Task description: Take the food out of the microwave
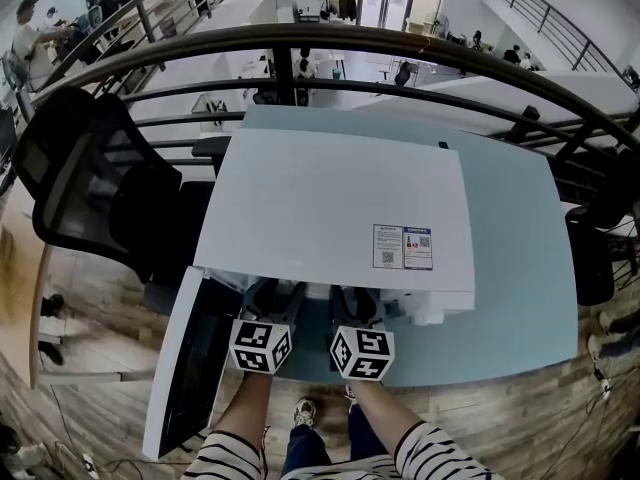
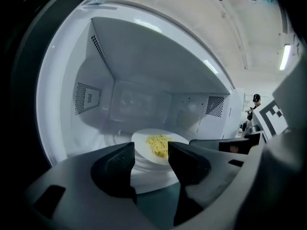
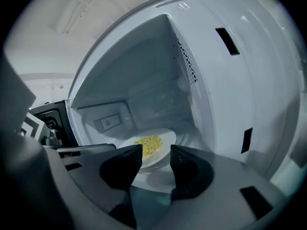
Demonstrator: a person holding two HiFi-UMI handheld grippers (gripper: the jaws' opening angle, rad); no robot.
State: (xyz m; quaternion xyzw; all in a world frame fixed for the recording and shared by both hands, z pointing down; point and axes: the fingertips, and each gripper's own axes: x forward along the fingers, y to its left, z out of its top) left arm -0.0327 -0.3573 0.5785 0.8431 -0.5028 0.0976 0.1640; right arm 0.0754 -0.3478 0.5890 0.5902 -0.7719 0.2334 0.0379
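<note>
A white microwave (image 1: 330, 208) stands on a pale table (image 1: 520, 268) with its door (image 1: 185, 368) swung open to the left. Inside, on the turntable, lies a white plate (image 2: 144, 143) with yellow food (image 2: 159, 145) heaped on it; the right gripper view shows the same plate (image 3: 165, 138) and food (image 3: 148, 145). My left gripper (image 2: 151, 159) and right gripper (image 3: 156, 162) are side by side at the cavity mouth, just short of the plate. Both are open with nothing between their jaws. From the head view, the left gripper (image 1: 278, 293) and right gripper (image 1: 355, 303) reach under the microwave's front edge.
A black mesh office chair (image 1: 90, 178) stands left of the table. A dark curved railing (image 1: 400, 43) runs behind it. The open door blocks the left side near my left arm. The cavity's walls close in on both sides of the plate.
</note>
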